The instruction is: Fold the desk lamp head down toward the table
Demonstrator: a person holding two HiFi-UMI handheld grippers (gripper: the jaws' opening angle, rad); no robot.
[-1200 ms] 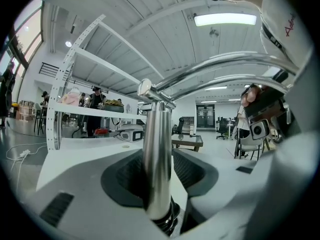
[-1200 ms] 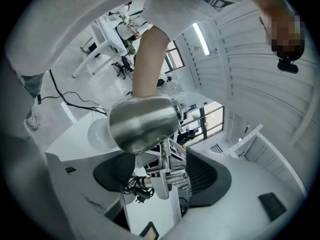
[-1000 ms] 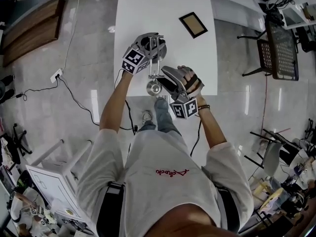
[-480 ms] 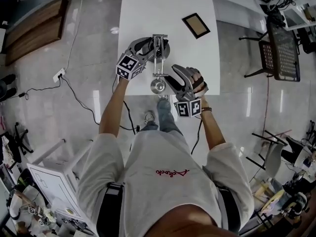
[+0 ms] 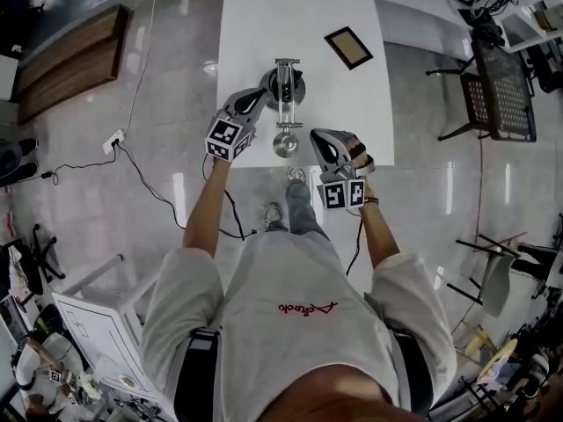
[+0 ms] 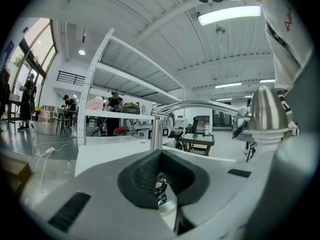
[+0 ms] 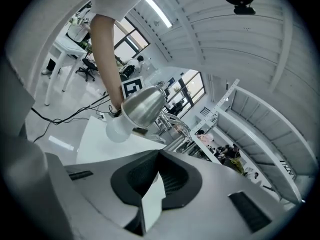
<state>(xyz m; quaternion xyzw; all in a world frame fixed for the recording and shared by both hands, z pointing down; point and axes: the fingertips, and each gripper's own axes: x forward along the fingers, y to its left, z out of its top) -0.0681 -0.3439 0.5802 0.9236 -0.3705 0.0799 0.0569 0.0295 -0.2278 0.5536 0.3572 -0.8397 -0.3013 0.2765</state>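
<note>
Desk lamp [image 5: 283, 104] sits at the near edge of the white table [image 5: 255, 25], with 1 picture frame [image 5: 348, 47] further back. The left gripper [image 5: 255, 100] is beside the lamp's base, jaws closing on nothing. The right gripper [image 5: 318, 136] is just right of the lamp head [image 5: 284, 143], jaws together and empty. From the right gripper view that lamp head blocks most of the lamp's arm, and the base is hard to make out.

Left tool [image 5: 260, 94] outstretched, jaws closing with nothing between; right tool [image 5: 316, 134] alongside, jaws together, empty.
</note>
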